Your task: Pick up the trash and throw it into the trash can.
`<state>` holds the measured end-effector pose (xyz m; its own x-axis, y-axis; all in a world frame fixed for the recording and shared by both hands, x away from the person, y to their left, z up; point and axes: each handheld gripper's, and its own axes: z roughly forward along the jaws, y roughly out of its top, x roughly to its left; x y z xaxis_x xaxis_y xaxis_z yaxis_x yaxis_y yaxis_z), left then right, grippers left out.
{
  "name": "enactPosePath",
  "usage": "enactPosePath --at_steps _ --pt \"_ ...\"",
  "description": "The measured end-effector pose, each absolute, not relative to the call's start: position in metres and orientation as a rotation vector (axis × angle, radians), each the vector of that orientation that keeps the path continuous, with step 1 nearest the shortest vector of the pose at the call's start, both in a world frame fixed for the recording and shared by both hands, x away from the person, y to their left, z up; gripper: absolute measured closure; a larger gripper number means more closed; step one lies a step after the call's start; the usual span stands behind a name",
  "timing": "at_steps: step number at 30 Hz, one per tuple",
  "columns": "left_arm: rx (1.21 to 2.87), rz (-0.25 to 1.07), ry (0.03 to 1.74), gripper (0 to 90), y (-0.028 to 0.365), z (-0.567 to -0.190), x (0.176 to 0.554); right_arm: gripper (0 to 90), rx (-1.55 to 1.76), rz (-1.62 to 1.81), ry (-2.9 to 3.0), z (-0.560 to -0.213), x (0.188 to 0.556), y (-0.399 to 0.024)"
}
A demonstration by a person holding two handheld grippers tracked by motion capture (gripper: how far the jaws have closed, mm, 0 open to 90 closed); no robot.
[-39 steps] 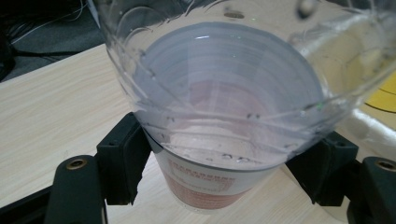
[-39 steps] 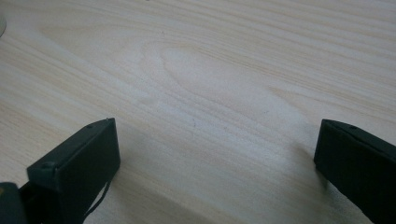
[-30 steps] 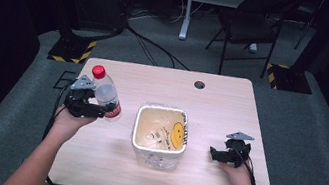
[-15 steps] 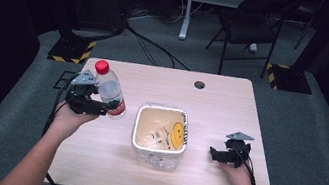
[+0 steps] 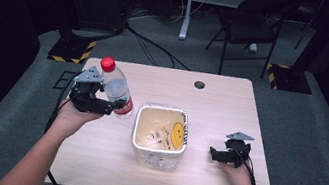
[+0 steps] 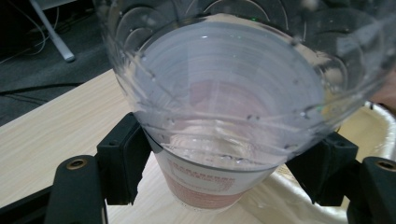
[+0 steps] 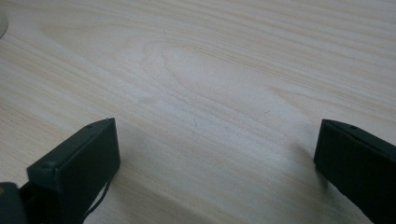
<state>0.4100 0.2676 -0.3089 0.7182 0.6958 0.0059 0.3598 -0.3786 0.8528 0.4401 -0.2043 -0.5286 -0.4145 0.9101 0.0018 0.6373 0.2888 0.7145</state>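
bottle (image 5: pixel 115 89) with a red cap sits tilted in the left gripper (image 5: pixel 99 106), clamped at its label, above the table (image 5: pixel 221 102) just left of the bin (image 5: pixel 160 135). right gripper (image 5: pixel 221 154) rests on the table at right, jaws spread, holding nothing.

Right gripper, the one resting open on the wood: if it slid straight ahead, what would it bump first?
Probably the white plastic-lined bin; the right gripper points left across bare light wooden table, though exact alignment is uncertain.
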Motion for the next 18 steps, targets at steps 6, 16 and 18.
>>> enactPosePath --at_steps 6,16,18 --pt "2.001 0.439 0.780 27.1 0.258 -0.307 0.410 0.0 1.396 0.909 2.152 -0.529 0.440 -0.204" --pt "2.004 0.399 0.737 27.1 0.242 -0.310 0.412 0.0 1.395 0.909 2.153 -0.529 0.440 -0.204" --pt "2.007 0.396 0.727 27.2 0.238 -0.310 0.412 0.0 1.395 0.909 2.153 -0.529 0.440 -0.204"
